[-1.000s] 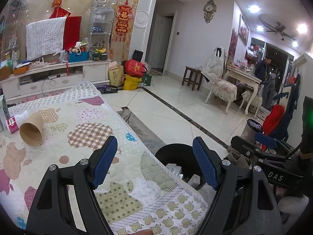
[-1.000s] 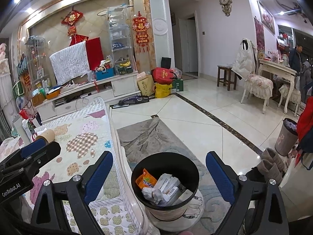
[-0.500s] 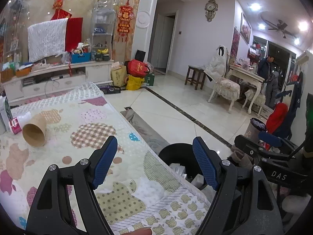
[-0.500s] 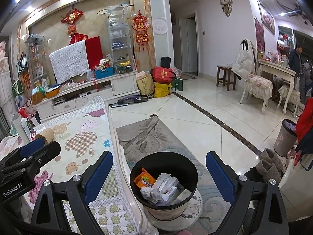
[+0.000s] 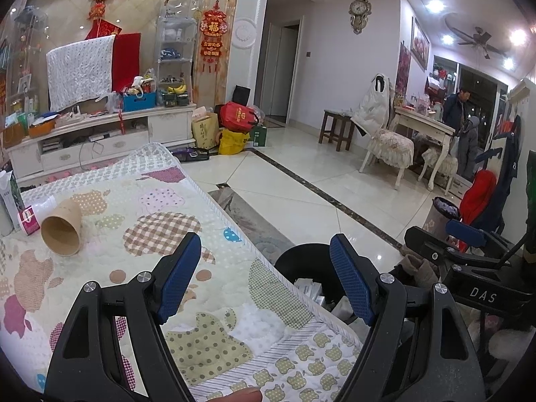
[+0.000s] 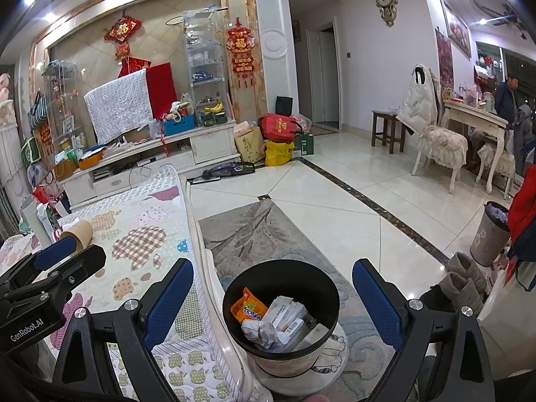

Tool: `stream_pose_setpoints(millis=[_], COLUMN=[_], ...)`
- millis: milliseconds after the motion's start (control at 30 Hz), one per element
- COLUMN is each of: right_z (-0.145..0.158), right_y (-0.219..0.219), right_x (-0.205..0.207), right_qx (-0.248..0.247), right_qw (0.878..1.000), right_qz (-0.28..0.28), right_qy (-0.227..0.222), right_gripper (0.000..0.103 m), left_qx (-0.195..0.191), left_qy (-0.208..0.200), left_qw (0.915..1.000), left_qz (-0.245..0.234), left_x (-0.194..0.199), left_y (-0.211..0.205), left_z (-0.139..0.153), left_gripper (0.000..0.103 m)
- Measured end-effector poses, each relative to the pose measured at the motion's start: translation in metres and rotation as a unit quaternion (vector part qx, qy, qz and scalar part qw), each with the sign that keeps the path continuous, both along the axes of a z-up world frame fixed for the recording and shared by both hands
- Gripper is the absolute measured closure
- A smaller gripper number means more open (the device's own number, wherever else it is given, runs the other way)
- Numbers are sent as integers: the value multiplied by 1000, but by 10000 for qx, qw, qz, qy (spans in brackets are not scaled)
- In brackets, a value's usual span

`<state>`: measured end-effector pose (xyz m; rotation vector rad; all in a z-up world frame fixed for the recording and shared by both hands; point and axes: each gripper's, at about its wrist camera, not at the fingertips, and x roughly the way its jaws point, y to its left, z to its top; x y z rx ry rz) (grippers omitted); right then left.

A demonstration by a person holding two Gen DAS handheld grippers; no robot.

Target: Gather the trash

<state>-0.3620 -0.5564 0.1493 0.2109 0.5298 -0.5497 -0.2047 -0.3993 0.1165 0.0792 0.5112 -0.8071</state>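
trash is sitting in one black bin (image 6: 280,305) on the floor rug just beside the quilt-covered surface (image 6: 140,234) — inside you are looking at one orange snack packet (image 6: 248,308), a few white cartons or boxes (image 6: 288,315) piled together, and crumpled white paper (image 6: 259,330). the exact number of cartons is hard to tell. from the left wrist view only the far rim of the bin (image 5: 303,261) and some white packaging are showing past the quilt's edge.

you are holding your right gripper (image 6: 273,305) above that bin with its jaws standing wide apart, nothing between the blue pads. your left gripper (image 5: 264,279) is hovering over the corner of the quilt, also wide open and gripping nothing.

still out on the quilt, well apart from the bin: one brown paper cup (image 5: 62,231) lying on its side with its mouth facing you, and just beside it one white bottle with a pink label (image 5: 35,212), also lying down. one carton (image 5: 8,197) is standing upright next to them at the far left edge.

a second bin (image 6: 490,234) — grey, patterned, with something pale purple inside — is standing near the right wall, and two people are standing by the table at the far right.
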Motion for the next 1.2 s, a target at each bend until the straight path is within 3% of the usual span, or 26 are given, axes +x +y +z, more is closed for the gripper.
stream_pose_setpoints(millis=[1200], right_z=[-12], right_y=[-2], right_x=[-4], right_qx=[105], right_qw=[9999], right_qz=[-56], right_qy=[72], right_gripper=[8], left_qx=[135], left_qy=[56], left_qw=[9999], left_qz=[61], left_x=[4], left_y=[-2], left_z=[-4], left_gripper=[24])
